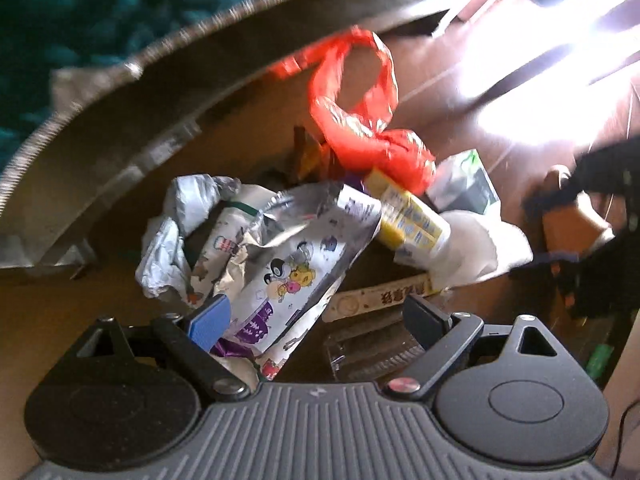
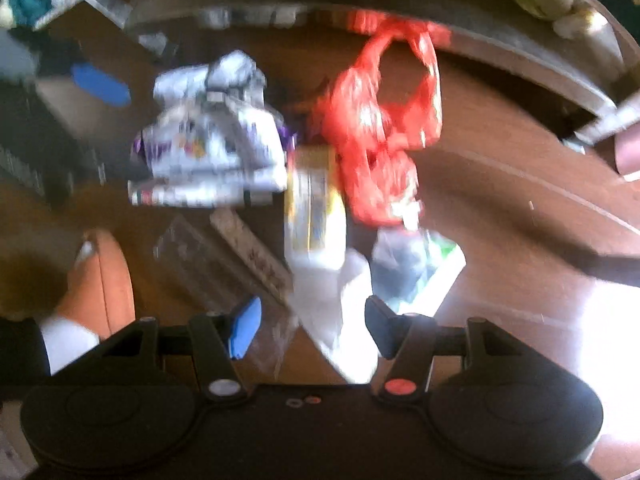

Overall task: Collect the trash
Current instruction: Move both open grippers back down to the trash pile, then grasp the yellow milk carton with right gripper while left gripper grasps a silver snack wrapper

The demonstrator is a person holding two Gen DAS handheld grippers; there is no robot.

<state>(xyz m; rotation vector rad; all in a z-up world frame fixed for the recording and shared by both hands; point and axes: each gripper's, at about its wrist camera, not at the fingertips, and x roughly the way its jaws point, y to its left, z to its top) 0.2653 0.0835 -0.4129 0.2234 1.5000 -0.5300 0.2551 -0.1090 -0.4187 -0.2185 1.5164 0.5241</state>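
- Tools first: the left tool [image 1: 316, 318] stands wide apart with nothing clamped, its blue-padded finger touching or just beside the near edge of a silver cartoon-printed wrapper [image 1: 280, 256]; I cannot tell whether it presses on it.
- Right tool [image 2: 312, 324] is likewise spread wide and holds nothing; a white crumpled paper [image 2: 340, 320] lies between its fingers, apparently below them rather than pinched.
- Outward from there, the trash sits in one loose heap on the brown floor [image 1: 432, 76]: a yellow packet [image 1: 408, 216] beside the silver wrapper, a chopstick sleeve with printed characters [image 1: 384, 300], and a clear plastic tray [image 1: 368, 352] nearest the left tool.
- Farther back lies a knotted red plastic bag [image 1: 360, 120], with a grey-green carton [image 1: 464, 184] off to its right.
- Beyond the heap curves the rim of a round surface [image 1: 120, 80], with teal fabric [image 1: 80, 8] past it.
- Judging by this, collecting has hardly begun: every piece still lies on the floor, no bin shows, and both tools have yet to close on anything.
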